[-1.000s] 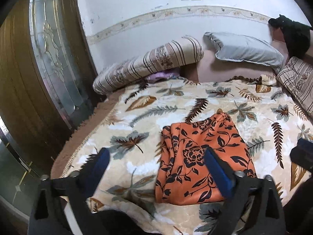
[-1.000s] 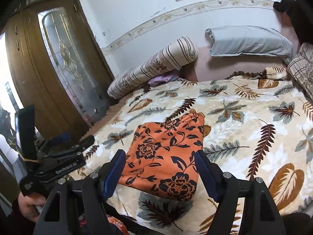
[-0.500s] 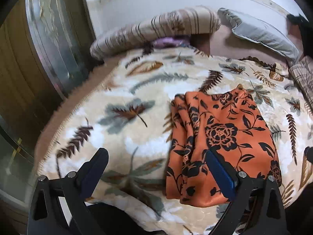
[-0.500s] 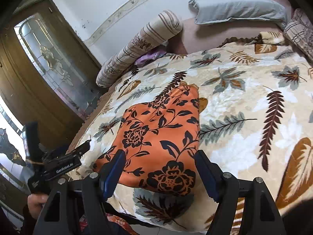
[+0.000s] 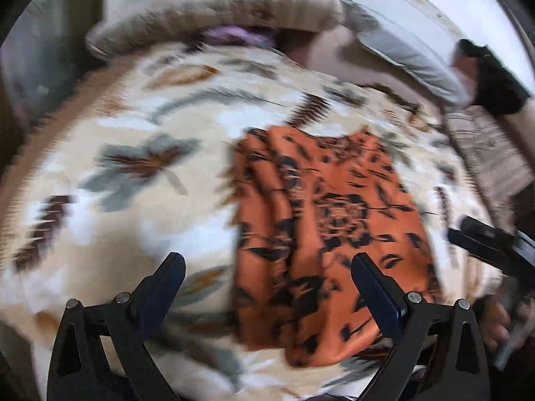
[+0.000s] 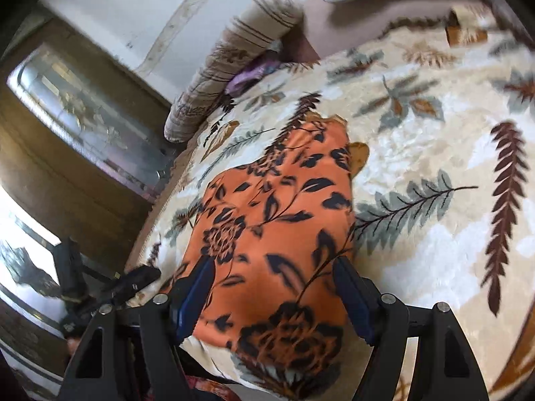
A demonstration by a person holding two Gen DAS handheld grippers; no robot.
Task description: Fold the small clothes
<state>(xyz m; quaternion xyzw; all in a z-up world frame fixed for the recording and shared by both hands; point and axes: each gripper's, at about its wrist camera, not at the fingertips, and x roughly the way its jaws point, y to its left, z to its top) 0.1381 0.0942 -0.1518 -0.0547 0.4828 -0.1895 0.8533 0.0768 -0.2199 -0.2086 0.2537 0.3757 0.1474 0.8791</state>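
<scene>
An orange garment with black flowers (image 5: 321, 220) lies flat on the leaf-patterned blanket (image 5: 133, 207), creased along its left side. My left gripper (image 5: 267, 264) hangs open just above the garment's near left part, its left finger over bare blanket. This view is blurred. In the right wrist view the same garment (image 6: 277, 220) fills the middle, and my right gripper (image 6: 272, 264) stands open over its near end with nothing pinched. Each gripper shows in the other's view: the right one (image 5: 491, 244) at the right edge, the left one (image 6: 133, 277) at the lower left.
A striped bolster (image 6: 234, 67) and a grey pillow (image 5: 408, 63) lie at the head of the bed, with a purple cloth (image 6: 250, 73) beside the bolster. A wooden wardrobe with a glass door (image 6: 83, 123) stands along the bed's left. A dark item (image 5: 495, 77) sits far right.
Both grippers have sunk and tipped downward toward the orange garment, which now looks larger and closer. Their jaws stay equally wide. The garment has not moved.
</scene>
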